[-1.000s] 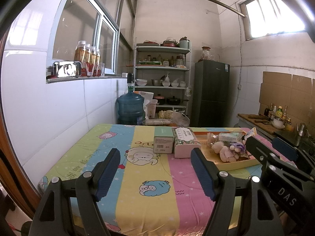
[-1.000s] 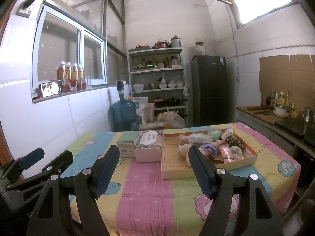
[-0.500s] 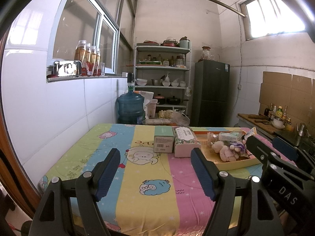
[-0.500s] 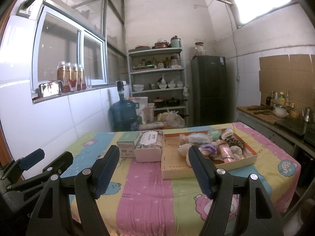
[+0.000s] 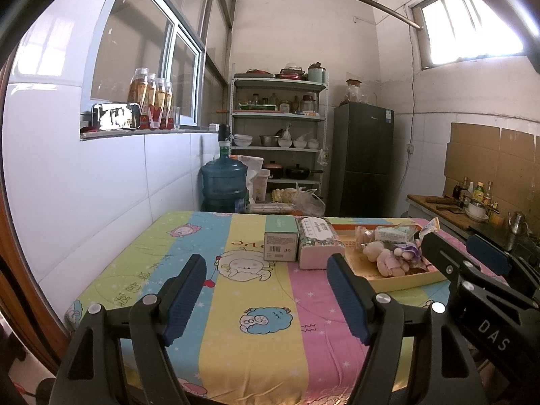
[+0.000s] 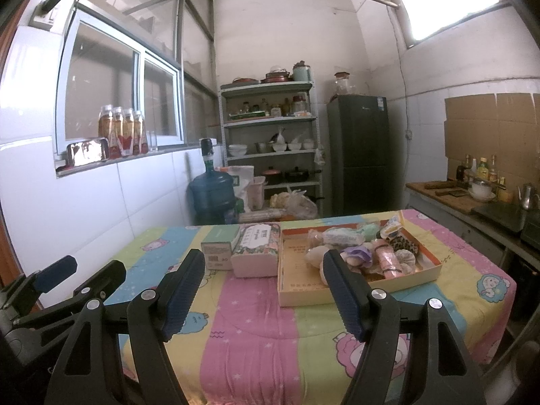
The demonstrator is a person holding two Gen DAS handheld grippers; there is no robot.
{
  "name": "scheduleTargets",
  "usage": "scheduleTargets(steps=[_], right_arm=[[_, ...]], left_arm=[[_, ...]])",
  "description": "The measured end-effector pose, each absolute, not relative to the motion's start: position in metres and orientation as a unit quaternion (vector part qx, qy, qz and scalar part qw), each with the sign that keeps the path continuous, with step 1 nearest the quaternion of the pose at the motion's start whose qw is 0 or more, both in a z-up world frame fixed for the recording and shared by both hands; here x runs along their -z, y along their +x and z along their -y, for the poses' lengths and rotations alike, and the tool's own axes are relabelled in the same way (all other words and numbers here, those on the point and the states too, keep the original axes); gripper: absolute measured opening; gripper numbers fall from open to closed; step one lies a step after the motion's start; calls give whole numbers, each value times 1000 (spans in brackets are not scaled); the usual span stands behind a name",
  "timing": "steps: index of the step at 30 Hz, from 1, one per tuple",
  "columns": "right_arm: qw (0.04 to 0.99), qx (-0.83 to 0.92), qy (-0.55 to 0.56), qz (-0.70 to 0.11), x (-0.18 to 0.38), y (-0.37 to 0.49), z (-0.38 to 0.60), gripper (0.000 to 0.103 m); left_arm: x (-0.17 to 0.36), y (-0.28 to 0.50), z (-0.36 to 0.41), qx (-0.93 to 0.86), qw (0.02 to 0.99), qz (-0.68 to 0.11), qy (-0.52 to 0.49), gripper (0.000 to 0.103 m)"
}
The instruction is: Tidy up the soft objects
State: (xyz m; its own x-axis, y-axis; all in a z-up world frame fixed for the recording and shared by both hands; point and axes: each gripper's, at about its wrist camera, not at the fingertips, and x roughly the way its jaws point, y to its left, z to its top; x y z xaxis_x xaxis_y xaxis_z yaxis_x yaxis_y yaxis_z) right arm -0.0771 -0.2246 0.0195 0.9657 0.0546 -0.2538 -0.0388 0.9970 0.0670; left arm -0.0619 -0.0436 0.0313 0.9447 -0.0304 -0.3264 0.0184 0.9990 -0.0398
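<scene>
The left gripper (image 5: 266,295) was matte black plastic, its two fingers (image 5: 184,295) faced with ribbed dark-blue pads and pinned with round silver screws. The right gripper (image 6: 263,292) matched it: black angular frame with triangular cut-outs, blue ribbed pads, silver screws. White letters "DAS" marked its side.

On the table (image 6: 256,330) a tray (image 6: 357,292) lies to the right, with soft toys (image 6: 364,253) heaped in its far half. Just left of the tray sits a tissue pack (image 6: 256,248), and a small box (image 6: 219,244) stands against that pack's left side. Behind the table a water jug (image 6: 211,195) stands on the floor, with a shelf rack (image 6: 270,141) and a fridge (image 6: 359,152) to its right.
</scene>
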Motion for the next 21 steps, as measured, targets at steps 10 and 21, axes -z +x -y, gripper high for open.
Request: scheduleTargets(steps=[10, 21], right_arm=[[991, -23, 30, -129, -19, -77, 224, 74], [991, -23, 30, -129, -19, -77, 224, 74]], left_arm=[[-31, -62, 44, 13, 986, -166, -18, 74], [-30, -63, 44, 13, 986, -167, -18, 74]])
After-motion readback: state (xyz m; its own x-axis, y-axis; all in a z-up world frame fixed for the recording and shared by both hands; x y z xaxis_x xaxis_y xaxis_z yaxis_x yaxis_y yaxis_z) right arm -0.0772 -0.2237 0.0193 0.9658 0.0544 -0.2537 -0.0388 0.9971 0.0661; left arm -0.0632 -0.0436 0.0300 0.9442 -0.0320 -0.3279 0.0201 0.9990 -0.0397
